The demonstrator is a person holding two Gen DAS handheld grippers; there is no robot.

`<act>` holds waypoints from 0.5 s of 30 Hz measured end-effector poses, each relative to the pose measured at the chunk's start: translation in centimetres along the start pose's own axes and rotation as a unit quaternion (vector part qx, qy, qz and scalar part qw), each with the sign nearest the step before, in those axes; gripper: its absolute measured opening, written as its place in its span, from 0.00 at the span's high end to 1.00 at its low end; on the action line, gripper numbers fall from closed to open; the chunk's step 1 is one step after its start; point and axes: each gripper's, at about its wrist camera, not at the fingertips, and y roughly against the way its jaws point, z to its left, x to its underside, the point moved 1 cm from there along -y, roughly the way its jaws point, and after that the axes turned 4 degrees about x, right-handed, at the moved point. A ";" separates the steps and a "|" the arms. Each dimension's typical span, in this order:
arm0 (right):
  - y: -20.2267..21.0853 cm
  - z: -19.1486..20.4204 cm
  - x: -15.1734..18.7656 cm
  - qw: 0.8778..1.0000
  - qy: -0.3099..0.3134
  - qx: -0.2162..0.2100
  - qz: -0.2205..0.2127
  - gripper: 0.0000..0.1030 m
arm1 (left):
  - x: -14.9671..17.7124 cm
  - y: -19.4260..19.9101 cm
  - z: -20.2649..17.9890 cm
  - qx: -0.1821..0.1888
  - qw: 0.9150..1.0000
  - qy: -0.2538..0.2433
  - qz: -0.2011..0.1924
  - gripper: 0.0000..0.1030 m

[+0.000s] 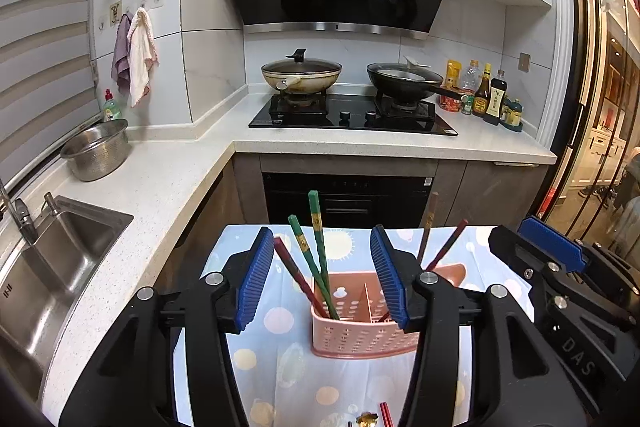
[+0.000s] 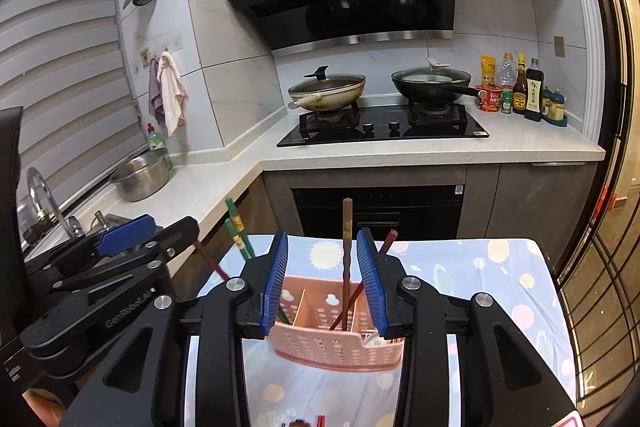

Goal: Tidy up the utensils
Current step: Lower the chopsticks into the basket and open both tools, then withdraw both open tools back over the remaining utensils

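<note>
Two grippers stood over one pink caddy (image 1: 362,331), which sat on a table w/ a dotted blue cloth (image 1: 280,379), directly ahead of and below both sets of jaws.

Caddy contents, per left wrist view: two green chopsticks (image 1: 318,251) and one dark red chopstick (image 1: 296,277) in the left compartment, all near upright, tops leaning left and away from camera. Per right wrist view: a brown chopstick (image 2: 346,251) stood almost vertical in a compartment right of centre, w/ a reddish chopstick (image 2: 370,277) leaning right beside it. A small pale item lay in the far-right compartment; could not identify.

Left gripper (image 1: 324,279): jaws apart, nothing pressed between pads; green and red sticks appeared in the gap but beyond it, untouched. Right gripper (image 2: 322,279): jaws apart, narrower gap, brown stick framed in it, no contact seen. Neither held anything.

Key relation: stick long axes ran roughly vertical, parallel to the pad faces. Left hand nearer the green/red group, right hand nearer the brown/reddish pair.

Loose items at the near cloth edge (image 1: 380,419), red and gold, only partly in frame. Judgement: these prob. remain to be sorted, so either gripper would need to drop down and back toward them.

Surroundings: worktop w/ steel colander (image 1: 98,151), sink (image 1: 60,267), hob w/ two lidded pans (image 1: 302,75).
</note>
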 end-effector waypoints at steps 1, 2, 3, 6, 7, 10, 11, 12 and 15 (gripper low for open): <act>0.4 0.1 0.2 1.000 0.001 -0.002 0.000 0.63 | 0.2 0.3 -0.1 0.000 1.000 -0.001 0.000 0.53; 0.9 0.2 0.5 1.000 0.001 -0.004 -0.001 0.63 | 0.4 0.5 -0.1 0.001 1.000 -0.001 0.001 0.53; 1.4 0.3 0.8 1.000 0.002 -0.007 -0.001 0.63 | 0.6 0.8 -0.2 0.002 1.000 -0.001 0.001 0.53; 2.7 0.5 1.6 1.000 0.003 -0.010 -0.002 0.63 | 1.2 1.6 -0.5 0.002 1.000 -0.005 0.002 0.52; 3.2 0.6 1.9 1.000 0.003 -0.011 -0.003 0.63 | 1.5 1.9 -0.6 0.003 1.000 -0.007 0.004 0.52; 4.4 0.7 2.9 1.000 0.000 -0.016 0.000 0.63 | 2.4 2.6 -0.9 0.005 1.000 -0.008 0.008 0.52; 4.8 0.6 3.2 1.000 -0.002 -0.017 0.003 0.63 | 2.6 2.8 -1.0 0.004 1.000 -0.008 0.010 0.52; 5.2 0.5 3.6 1.000 -0.002 -0.018 0.006 0.63 | 2.9 3.1 -1.0 0.006 1.000 -0.007 0.012 0.52; 6.2 0.5 4.9 1.000 0.002 -0.016 0.013 0.63 | 4.1 4.0 -1.1 0.006 1.000 -0.004 0.017 0.51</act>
